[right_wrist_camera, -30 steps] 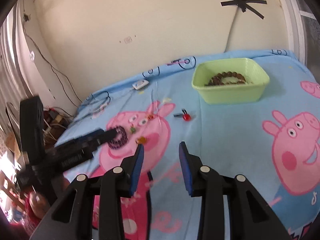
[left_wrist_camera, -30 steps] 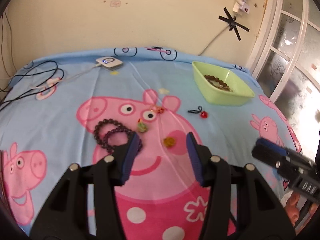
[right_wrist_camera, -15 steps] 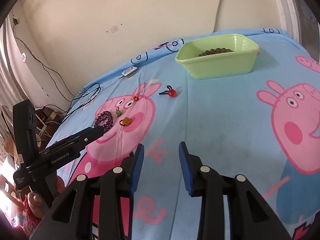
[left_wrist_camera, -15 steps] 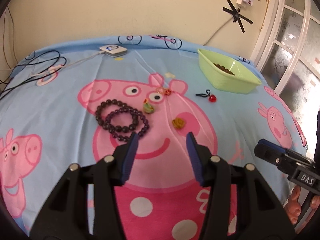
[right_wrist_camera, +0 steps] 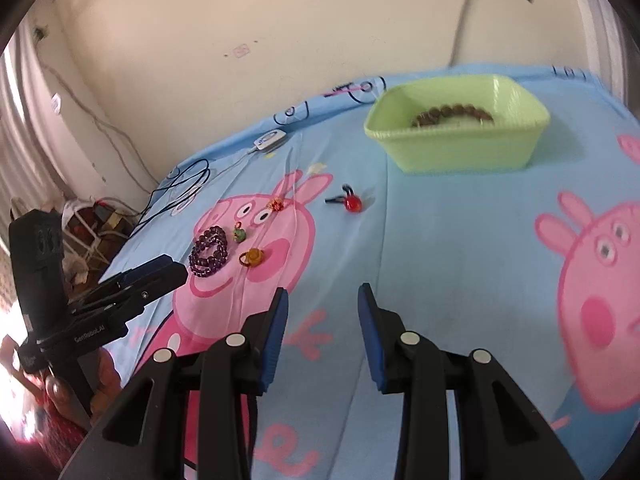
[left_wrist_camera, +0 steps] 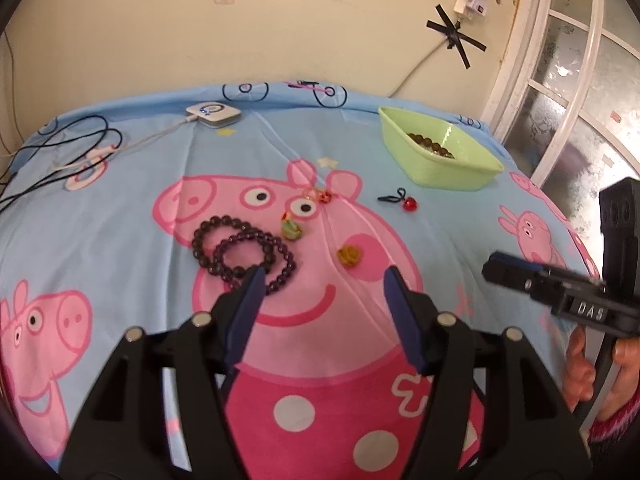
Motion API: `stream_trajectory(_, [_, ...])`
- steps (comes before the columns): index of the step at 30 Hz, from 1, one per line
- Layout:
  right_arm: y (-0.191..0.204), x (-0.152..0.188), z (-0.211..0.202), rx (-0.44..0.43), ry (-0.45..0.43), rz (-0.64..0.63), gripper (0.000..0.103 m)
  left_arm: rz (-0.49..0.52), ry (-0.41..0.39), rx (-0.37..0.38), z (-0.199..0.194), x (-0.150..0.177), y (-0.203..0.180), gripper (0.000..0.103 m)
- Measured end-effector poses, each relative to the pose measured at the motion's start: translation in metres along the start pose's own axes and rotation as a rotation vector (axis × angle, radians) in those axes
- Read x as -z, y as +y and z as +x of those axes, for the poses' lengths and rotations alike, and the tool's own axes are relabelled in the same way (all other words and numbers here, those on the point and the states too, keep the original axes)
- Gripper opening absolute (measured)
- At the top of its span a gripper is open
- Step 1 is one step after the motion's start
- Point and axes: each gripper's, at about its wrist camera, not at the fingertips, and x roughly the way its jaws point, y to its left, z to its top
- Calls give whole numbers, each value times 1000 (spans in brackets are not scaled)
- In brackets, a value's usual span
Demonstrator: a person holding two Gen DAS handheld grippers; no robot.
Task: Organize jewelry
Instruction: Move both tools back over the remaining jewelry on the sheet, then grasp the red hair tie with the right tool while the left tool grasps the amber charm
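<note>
Purple bead bracelets (left_wrist_camera: 244,250) lie on the cartoon bedsheet (left_wrist_camera: 120,208).
Left gripper (left_wrist_camera: 322,280), jaws just widening, hangs empty beside them; right gripper (right_wrist_camera: 322,300) stands apart, empty.

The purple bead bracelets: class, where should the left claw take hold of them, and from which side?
The purple bead bracelets lie flat and overlapping on the sheet. Probably pinch the near bead strand where the loops overlap, coming down from above with the left claw, whose jaws have just opened wider, empty.

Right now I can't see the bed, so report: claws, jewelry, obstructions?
Left claw just opened wider, empty, over purple bracelets. Right claw open, empty. One brown bracelet in green bin. Path clear.
</note>
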Motion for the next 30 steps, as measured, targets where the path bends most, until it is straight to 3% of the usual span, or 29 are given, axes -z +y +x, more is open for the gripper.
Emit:
stream_trajectory(8, [-6, -25, 6, -49, 54, -132, 15, 59, 74, 62, 10, 1, -10, 59])
stream_trajectory(12, [-14, -45, 29, -61, 90, -133, 15, 134, 101, 25, 39, -12, -35, 59])
stream_trajectory(16, [-24, -60, 59, -32, 133, -142, 15, 165, 142, -80, 72, -21, -42, 44])
stream_trajectory(20, [-20, -72, 82, -36, 166, -183, 15, 128, 160, -81, 82, -20, -33, 40])
stream_trajectory(21, [-18, -76, 88, -38, 171, -196, 15, 134, 157, -82, 82, -20, -34, 26])
stream_trajectory(22, [-18, -79, 93, -43, 179, -201, 15, 139, 158, -77, 82, -19, -35, 16])
stream_trajectory(24, [-16, -81, 105, -54, 201, -213, 0, 143, 161, -73, 82, -19, -36, 16])
stream_trajectory(26, [-15, -80, 105, -51, 196, -223, 0, 135, 170, -54, 79, -18, -35, 15])
stream_trajectory(30, [-21, -68, 79, -157, 163, -154, 0, 36, 183, 90, 65, -23, -19, 15])
